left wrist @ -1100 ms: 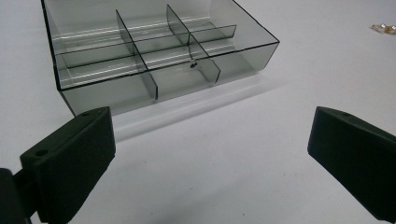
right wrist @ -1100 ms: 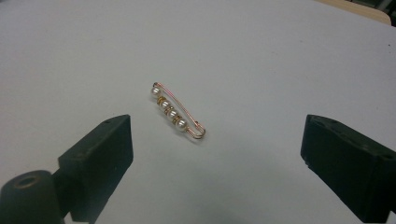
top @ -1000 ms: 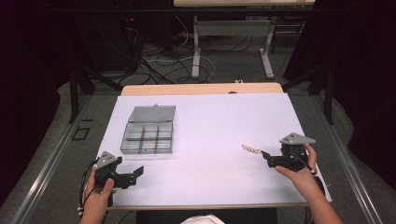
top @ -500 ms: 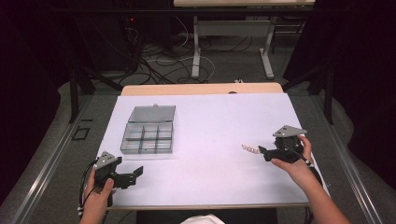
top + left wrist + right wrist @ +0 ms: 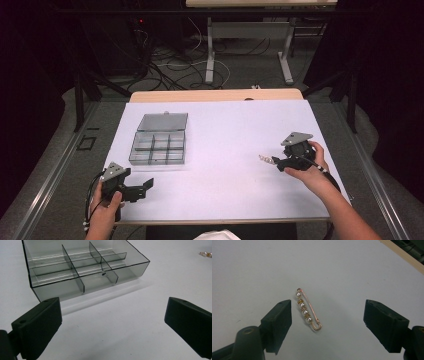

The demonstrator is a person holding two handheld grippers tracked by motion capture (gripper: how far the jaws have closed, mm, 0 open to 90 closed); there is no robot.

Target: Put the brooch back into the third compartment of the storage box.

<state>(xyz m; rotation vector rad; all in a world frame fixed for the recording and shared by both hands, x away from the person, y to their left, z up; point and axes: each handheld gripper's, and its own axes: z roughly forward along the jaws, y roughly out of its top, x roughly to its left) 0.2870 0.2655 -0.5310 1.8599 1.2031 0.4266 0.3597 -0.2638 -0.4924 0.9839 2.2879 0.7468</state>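
the left gripper (image 5: 142, 186) is resting near the counter's (image 5: 225, 130) front left corner, jaws released and holding nothing, likely waiting. just behind it the divided clear box (image 5: 159, 146) is sitting open, ready to receive. near the right edge, the right gripper (image 5: 327, 322), unclenched but narrowing, is straddling the pearl pin (image 5: 308, 312) lying flat, apparently lining up a pinch.

From the high view the small gold pearl-beaded pin (image 5: 265, 159) is too tiny to read; the clear grey plastic compartment box (image 5: 82, 270) gets clipped up top in the left gripper view.
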